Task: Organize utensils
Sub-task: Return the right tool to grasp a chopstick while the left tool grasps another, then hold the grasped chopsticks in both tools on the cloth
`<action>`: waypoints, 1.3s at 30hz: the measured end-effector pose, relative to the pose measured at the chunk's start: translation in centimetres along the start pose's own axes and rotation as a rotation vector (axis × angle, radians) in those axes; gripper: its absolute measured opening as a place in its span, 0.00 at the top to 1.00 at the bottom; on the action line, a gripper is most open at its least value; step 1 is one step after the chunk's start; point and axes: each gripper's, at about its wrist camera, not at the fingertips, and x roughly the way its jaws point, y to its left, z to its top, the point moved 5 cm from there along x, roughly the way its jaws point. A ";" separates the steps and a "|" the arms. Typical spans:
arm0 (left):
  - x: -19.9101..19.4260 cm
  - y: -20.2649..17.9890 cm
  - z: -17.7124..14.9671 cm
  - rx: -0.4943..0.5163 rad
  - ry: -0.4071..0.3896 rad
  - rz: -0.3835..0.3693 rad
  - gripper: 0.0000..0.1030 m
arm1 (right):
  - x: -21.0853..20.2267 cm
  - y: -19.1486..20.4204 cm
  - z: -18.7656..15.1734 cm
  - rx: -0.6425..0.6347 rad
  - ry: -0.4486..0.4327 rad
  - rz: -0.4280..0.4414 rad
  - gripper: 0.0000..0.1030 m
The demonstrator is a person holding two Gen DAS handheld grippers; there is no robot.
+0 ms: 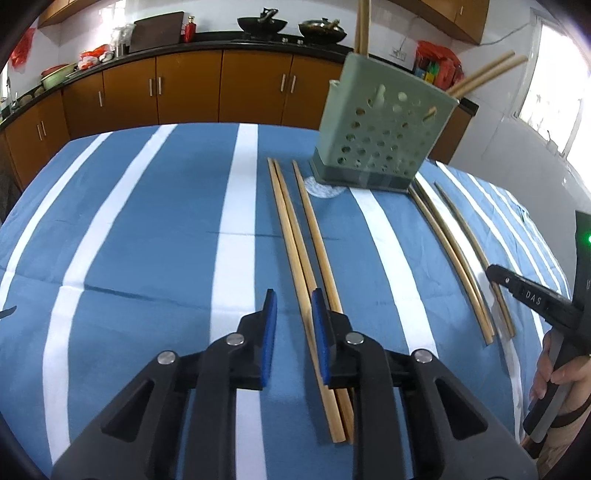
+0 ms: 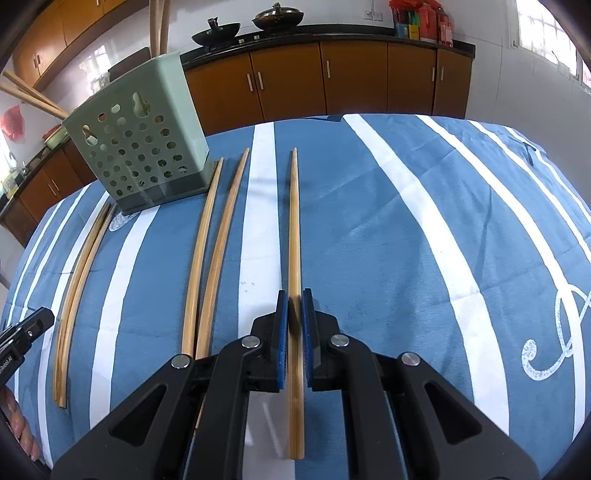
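Observation:
A green perforated utensil holder point(image 1: 384, 136) point(image 2: 140, 147) stands upright on the striped cloth, with chopsticks point(image 1: 487, 72) sticking out of its top. Several wooden chopsticks lie loose on the cloth. My left gripper point(image 1: 293, 299) is low over a pair of chopsticks point(image 1: 291, 254). One stick runs between its blue pads, close to the right pad, and a gap shows on the left side. A third chopstick point(image 1: 317, 240) passes under its right finger. My right gripper point(image 2: 294, 295) is shut on a single chopstick point(image 2: 294, 221) that lies along the fingers. The right gripper's tip point(image 1: 495, 275) shows at the edge of the left wrist view.
Two more chopsticks point(image 2: 212, 251) lie between the held one and the holder, and others point(image 2: 81, 266) curve along the far left. The blue and white cloth point(image 2: 406, 240) covers the table. Brown cabinets point(image 1: 184, 88) and a counter with woks point(image 1: 262, 24) stand behind.

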 end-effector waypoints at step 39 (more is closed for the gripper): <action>0.9 7.2 1.7 -0.107 0.007 0.143 0.90 | 0.6 -2.2 1.2 -0.019 -0.014 -0.062 0.91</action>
